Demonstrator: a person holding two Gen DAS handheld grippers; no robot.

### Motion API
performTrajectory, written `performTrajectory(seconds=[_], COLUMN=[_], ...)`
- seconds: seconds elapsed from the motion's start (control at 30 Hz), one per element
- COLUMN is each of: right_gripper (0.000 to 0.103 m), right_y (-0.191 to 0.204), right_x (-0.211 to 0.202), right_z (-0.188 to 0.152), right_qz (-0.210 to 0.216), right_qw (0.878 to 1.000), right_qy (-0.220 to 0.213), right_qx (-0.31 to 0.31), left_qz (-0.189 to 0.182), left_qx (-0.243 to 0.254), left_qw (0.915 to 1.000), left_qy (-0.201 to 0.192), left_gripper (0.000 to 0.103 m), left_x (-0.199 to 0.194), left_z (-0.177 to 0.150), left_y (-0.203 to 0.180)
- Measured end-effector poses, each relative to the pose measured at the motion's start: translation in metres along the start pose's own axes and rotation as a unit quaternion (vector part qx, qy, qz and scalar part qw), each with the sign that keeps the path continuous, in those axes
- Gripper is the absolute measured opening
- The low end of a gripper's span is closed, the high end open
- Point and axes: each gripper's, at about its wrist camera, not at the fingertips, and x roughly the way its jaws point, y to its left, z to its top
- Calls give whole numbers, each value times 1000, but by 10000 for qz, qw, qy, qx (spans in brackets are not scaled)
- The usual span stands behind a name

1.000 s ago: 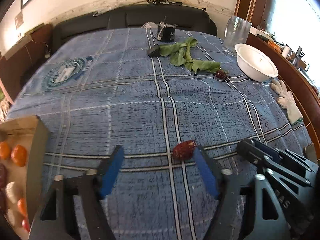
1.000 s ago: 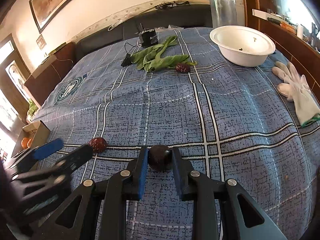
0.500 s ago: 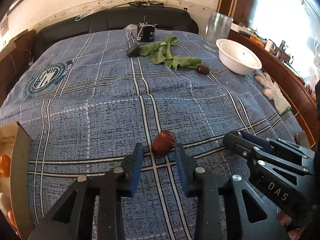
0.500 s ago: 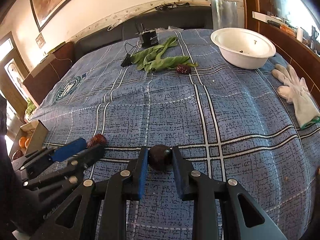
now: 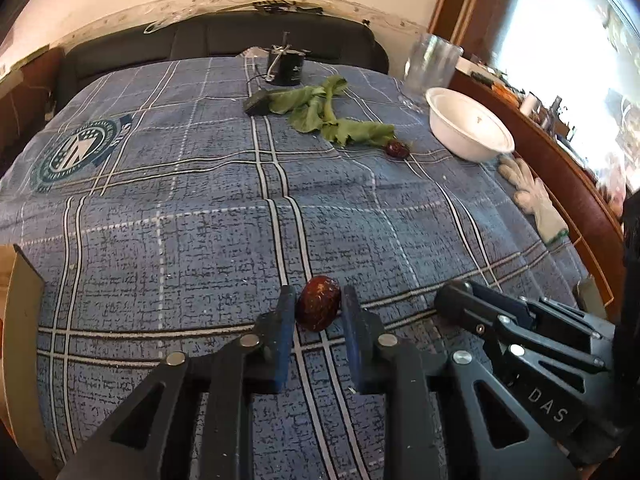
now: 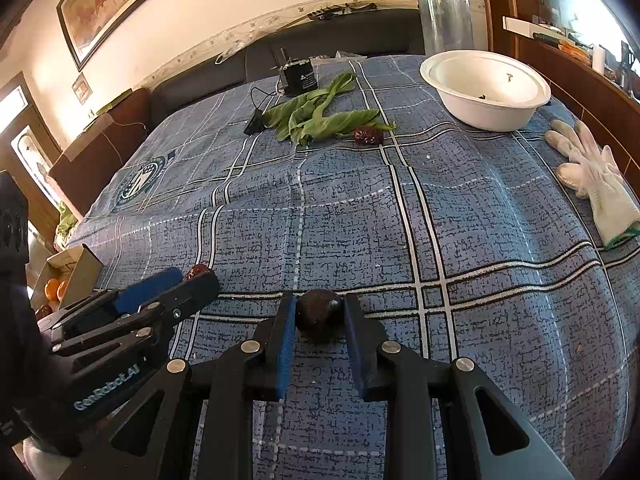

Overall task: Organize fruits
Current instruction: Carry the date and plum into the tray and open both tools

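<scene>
My left gripper (image 5: 318, 312) is shut on a reddish-brown date (image 5: 318, 308) that rests on the blue checked tablecloth (image 5: 200, 208). Just to its right, my right gripper (image 6: 320, 316) is shut on a darker, near-black fruit (image 6: 319, 314), also down on the cloth. In the right wrist view the left gripper (image 6: 192, 276) shows at the lower left with the reddish date (image 6: 197, 270) peeking between its tips. A third date (image 5: 397, 149) (image 6: 368, 135) lies far back beside green leaves (image 5: 328, 116) (image 6: 320, 118).
A white bowl (image 5: 468, 130) (image 6: 486, 90) stands at the back right near a clear glass (image 5: 434, 66). White gloves (image 6: 592, 180) lie along the right edge. A cardboard box (image 6: 72, 276) holding orange fruits (image 6: 52, 289) sits off the left edge. A black device (image 6: 299, 76) with a cable stands at the back.
My left gripper's jaws have come together from wide apart onto the reddish date, swinging a little to centre on it. The right gripper kept still, holding the dark fruit.
</scene>
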Motion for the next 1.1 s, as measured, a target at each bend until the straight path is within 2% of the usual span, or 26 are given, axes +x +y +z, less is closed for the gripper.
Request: performTrajectory(seconds=[0.13,0.3,0.4,0.53,0.63,0.77,0.93,1.1], right_gripper=[25,25,25,25,26,26,26,27], right_y=[-1,4,13,33,59,112,184,243], right_x=[-3,-7,-12,-28,-40,-74,-97,-82], right_z=[0,0,-1,-4,-7,-18,-44,-83], right_qz=[80,194,282,475,620,1159,1922,2155], right_qw=[10000,9996,9991,9966,9942,9852,9673,9552], right_qy=[-33,-192,-276,-510,-531,-555,-292,87], right_qx=[43,-26,-163,-447,-701,-1131,-1630,-2029], left_qz=[-78,-121,-94,-181,126,791,1393,1579], left_qx=[-172,-383,-527,-634,-750,-1215,-1903,-2248], left_qw=[9998,9989,9977,9953,9938,9864,9704,9609], left_qy=[-15,-222,-414,-702,-808,-769,-525,-352], left_gripper=[21,21,22,22,22,22,22,22], left_x=[-3,-20,-48,-113,-152,-195,-213,-216], left_z=[1,0,-3,-22,-43,-81,-116,-140], left_y=[7,15,16,24,45,96,157,185])
